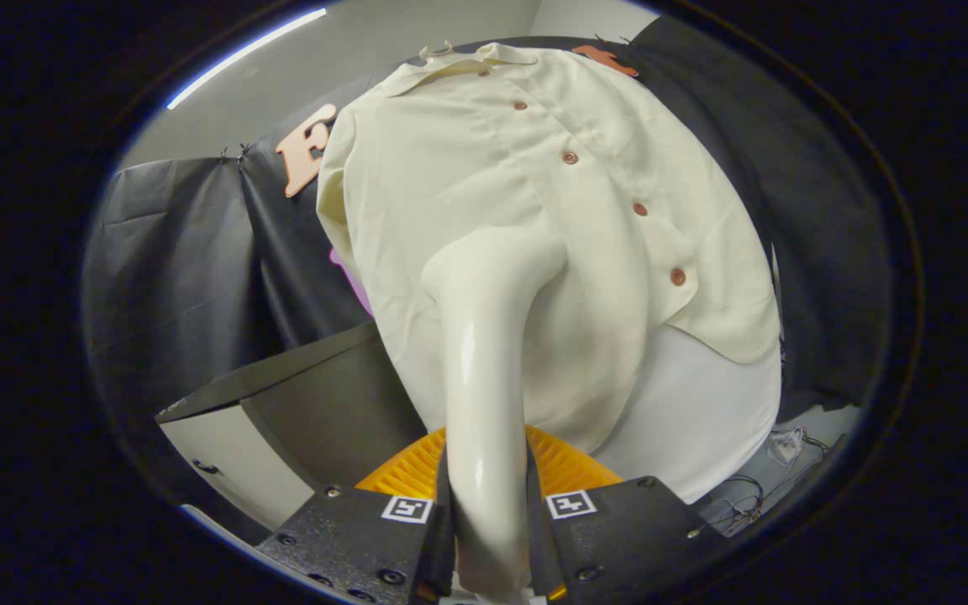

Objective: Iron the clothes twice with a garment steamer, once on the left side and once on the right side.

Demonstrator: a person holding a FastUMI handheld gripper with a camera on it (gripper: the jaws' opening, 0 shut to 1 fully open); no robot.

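Steamer handle clamped in the gripper, shirt directly ahead.

The cream garment steamer (484, 353) is pinched by its handle between both fingers of the gripper (488, 512); its head is held against the hanging cream shirt (484, 168) just beyond the fingers.

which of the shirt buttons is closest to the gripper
The lowest button, near the shirt's hem; the other four climb away toward the collar. The gripper is shut on the steamer handle.
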